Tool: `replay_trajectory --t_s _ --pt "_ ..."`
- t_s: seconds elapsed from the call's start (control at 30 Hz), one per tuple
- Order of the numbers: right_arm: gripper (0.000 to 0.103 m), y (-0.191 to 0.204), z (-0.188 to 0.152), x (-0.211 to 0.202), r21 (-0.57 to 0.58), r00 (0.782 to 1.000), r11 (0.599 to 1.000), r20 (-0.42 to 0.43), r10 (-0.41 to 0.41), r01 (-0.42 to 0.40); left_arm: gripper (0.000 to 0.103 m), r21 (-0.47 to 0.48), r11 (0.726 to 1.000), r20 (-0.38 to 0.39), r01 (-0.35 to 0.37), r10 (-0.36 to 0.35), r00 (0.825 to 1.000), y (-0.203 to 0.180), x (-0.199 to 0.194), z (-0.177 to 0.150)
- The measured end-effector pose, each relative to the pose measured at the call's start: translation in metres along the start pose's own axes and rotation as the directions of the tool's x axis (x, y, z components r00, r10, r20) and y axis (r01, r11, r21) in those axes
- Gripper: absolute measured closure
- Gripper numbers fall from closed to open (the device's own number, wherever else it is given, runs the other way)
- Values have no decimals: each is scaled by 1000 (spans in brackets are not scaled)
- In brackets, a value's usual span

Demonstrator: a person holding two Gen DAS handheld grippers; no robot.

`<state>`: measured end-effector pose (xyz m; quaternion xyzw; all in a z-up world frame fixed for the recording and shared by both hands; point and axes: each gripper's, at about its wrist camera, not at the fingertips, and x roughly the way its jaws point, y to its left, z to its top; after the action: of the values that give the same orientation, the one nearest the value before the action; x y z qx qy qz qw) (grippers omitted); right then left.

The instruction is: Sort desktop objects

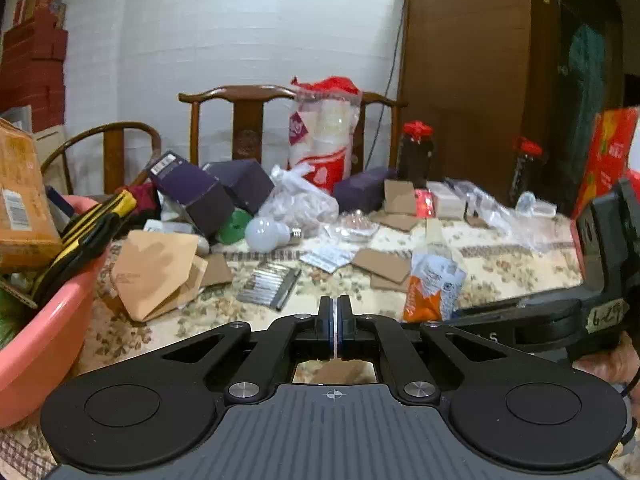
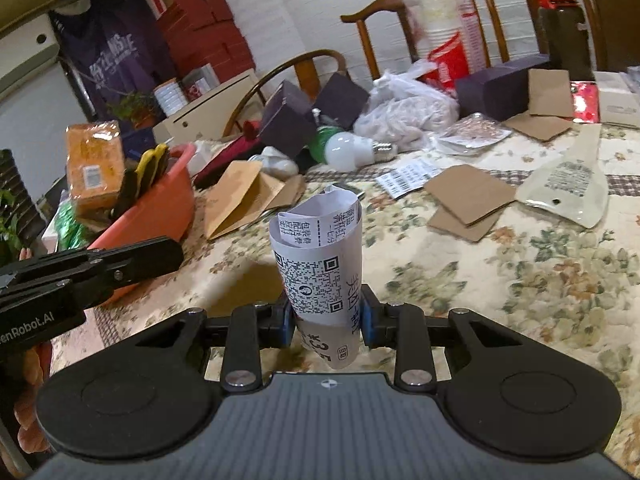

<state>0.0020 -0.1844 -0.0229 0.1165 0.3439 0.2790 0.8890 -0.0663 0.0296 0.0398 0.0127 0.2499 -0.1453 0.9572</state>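
Closest to me, the right gripper (image 2: 325,312) had its jaws clamped on a curled paper receipt (image 2: 320,264), a thin white slip printed with QR codes and rolled into a loose tube that stood upright between the blue pads, held above the desk (image 2: 500,280) and its flowery patterned cloth. The left gripper (image 1: 335,308) hung empty, its jaws pressed together with nothing between them. Just past it lay a crinkled orange and white pouch (image 1: 430,288) and a flat pack of grey sticks (image 1: 270,286). Further on were flat cardboard scraps (image 2: 468,204), a folded brown envelope (image 1: 154,272) and a smooth white light bulb (image 2: 352,150). To the left sat a rounded pink plastic basin (image 1: 44,336) holding a stiff orange box (image 1: 22,200). Beyond stood matte purple boxes (image 1: 192,192), a lumpy clear plastic bag (image 2: 408,116) and carved wooden chairs (image 1: 248,120).
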Motion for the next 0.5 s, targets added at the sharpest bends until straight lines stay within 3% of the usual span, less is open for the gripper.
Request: replay_trajectory --t_s 0.1,0.13,0.17,0.2,0.27,0.33,0.43,0.5 --pt "68 4 -3 1 -1 1000 1000 -8 -7 7 103 19 999 -28 -35 35 999 0 4 -9" --pt "68 4 -4 2 4 1000 1000 -10 -9 9 95 22 999 -48 -34 36 998 2 8 -12" --pt "68 3 -6 3 7 1000 1000 -12 -14 14 80 23 999 -63 -35 36 997 3 11 -14" --pt "68 2 -7 4 9 1000 1000 -13 -17 18 76 31 999 -67 -36 38 997 4 12 -16" --pt "68 -2 -9 6 18 1000 1000 -16 -18 18 33 84 995 -61 -50 55 997 2 13 -20" --pt "68 -5 -10 9 32 1000 999 -20 -14 15 18 98 992 -18 -83 85 996 -1 11 -23" --pt "68 -9 -10 11 41 1000 999 -22 -15 15 16 190 980 16 -53 51 999 -13 8 -27" --pt "68 -11 -10 12 46 1000 999 -24 -13 14 15 321 944 38 -79 70 997 -27 8 -32"
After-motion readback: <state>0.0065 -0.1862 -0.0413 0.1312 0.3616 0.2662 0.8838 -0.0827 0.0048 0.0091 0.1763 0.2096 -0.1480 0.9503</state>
